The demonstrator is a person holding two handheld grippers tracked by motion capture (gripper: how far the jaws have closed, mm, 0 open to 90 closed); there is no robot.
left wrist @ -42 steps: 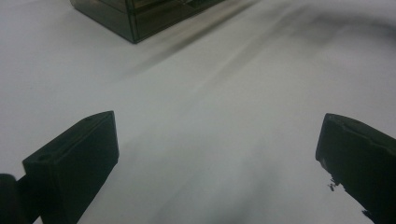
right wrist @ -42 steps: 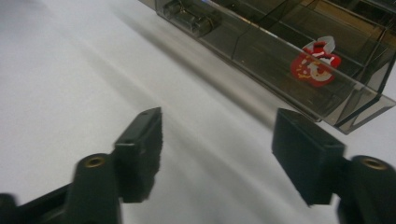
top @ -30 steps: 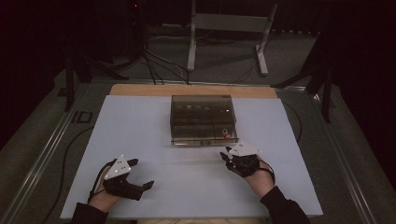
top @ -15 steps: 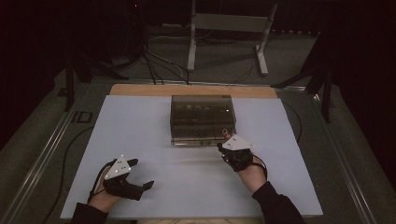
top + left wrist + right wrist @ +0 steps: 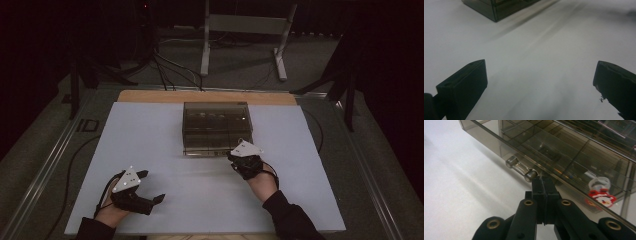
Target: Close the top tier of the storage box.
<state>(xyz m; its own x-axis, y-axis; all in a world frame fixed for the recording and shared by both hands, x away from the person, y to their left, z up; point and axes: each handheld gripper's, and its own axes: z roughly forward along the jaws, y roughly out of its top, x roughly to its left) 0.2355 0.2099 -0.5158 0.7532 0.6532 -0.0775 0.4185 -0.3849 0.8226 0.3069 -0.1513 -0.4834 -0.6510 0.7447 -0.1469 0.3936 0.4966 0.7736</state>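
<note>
Right tongs (image 5: 543, 182), pressed together at the drawer handle (image 5: 521, 168), should part first; left tongs (image 5: 541, 82) gape.

The high view looked down on the counter (image 5: 150, 150) from afar; both gripper views sat low, sharing the smoky box (image 5: 216, 127).

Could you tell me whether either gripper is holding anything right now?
Nothing is held. The right gripper is shut with its tips at the drawer handle of the smoky box; the left gripper is open over bare table.
</note>
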